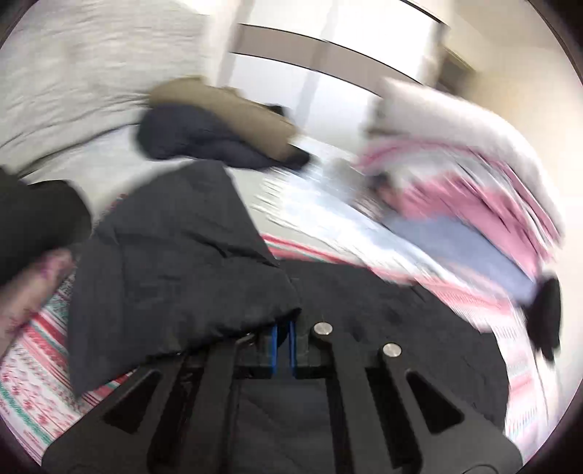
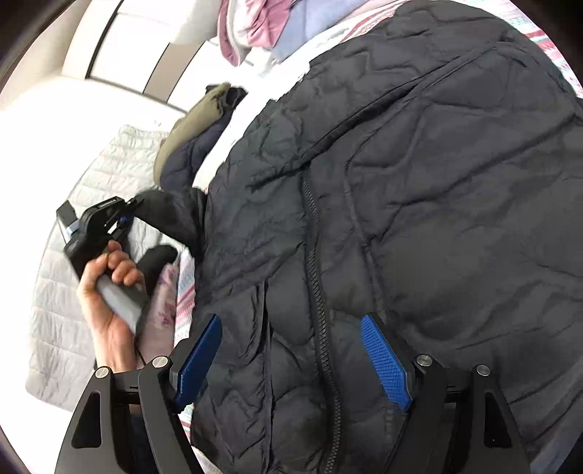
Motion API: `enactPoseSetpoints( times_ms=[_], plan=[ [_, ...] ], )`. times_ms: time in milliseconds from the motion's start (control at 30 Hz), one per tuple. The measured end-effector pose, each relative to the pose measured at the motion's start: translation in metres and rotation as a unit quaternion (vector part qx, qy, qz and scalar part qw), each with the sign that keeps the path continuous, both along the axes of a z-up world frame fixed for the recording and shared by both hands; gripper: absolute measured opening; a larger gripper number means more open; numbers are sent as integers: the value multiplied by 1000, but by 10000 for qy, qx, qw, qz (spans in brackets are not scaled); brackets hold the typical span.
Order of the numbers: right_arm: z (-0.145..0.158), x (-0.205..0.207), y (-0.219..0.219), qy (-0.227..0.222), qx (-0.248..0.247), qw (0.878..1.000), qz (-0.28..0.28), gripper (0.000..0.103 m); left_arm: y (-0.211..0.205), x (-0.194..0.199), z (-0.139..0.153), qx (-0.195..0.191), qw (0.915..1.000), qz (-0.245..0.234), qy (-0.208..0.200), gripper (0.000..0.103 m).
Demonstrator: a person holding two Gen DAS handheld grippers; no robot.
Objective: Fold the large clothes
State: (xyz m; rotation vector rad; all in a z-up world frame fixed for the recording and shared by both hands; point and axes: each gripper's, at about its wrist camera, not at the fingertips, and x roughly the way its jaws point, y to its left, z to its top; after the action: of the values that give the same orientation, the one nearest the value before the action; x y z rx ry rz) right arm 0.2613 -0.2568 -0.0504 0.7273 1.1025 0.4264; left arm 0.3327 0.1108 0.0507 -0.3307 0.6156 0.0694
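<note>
A: Starting from the left of the jacket (image 2: 400, 218), what's there?

B: A pale quilt (image 2: 69, 291) lies well left of it. Over the quilt a hand (image 2: 109, 291) grips the left gripper (image 2: 125, 218), just beside the jacket's left edge.

A: And its jaws?

B: Closed tight on the jacket's sleeve (image 2: 171, 215). In the left wrist view the blue pads (image 1: 282, 346) sit almost together, with dark jacket (image 1: 175, 262) fabric draped over the tips.

A: Where does the jacket lie?

B: Spread flat on a patterned sheet (image 1: 32, 383), red, teal and white, zipper (image 2: 317, 291) running down its middle, front side up.

A: Anything behind it?

B: An olive and navy garment (image 2: 189, 138) just beyond its upper left edge. Further back and right, a pile (image 2: 266, 25) of pink, white and light blue clothes near its top edge; that view is blurred in the left camera.

A: The right gripper (image 2: 295, 361)?

B: Over the jacket's lower part, jaws wide apart, holding nothing. Its pads (image 2: 386, 364) stand either side of the zipper; I cannot tell whether they touch the fabric.
</note>
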Motion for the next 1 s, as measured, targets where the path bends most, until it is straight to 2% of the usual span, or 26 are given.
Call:
enactPoseSetpoints(
  times_ms=[133,233,267,400,500,567,633,767,833,933,1000],
  plan=[
    [-1,-1,-25,8,85,9991,-417,80,-43,-1,-21,-87,9960,-845,275,5],
    [0,-3,-42,16,133,9971,-743,80,-70,-11,-48,-69,9864,-1514,633,6],
    [0,-3,-47,23,228,9964,-822,80,-77,-14,-58,21,9815,-1760,756,9],
    [-4,-4,-61,113,360,9941,-1014,80,-103,-23,-85,638,9592,-2357,1427,43],
    [-6,-4,-61,170,428,9937,-1022,80,-93,-26,-86,678,9540,-2390,1680,46],
    [-6,-4,-60,152,430,9942,-978,80,-81,-29,-76,524,9542,-2373,1746,48],
    [-5,0,-59,139,442,9944,-951,80,-63,-35,-56,141,9578,-2371,1620,52],
    [-7,1,-59,187,479,9939,-974,80,-23,-54,-26,-546,9644,-2357,1069,78],
    [-9,1,-60,216,521,9938,-962,80,-10,-56,-16,-542,9687,-2215,982,79],
    [-9,0,-60,213,535,9941,-919,80,14,-49,-15,-741,9730,-1835,1191,79],
    [-8,0,-58,202,510,9944,-901,80,42,-41,-17,-916,9814,-1207,1176,79]
  ],
)
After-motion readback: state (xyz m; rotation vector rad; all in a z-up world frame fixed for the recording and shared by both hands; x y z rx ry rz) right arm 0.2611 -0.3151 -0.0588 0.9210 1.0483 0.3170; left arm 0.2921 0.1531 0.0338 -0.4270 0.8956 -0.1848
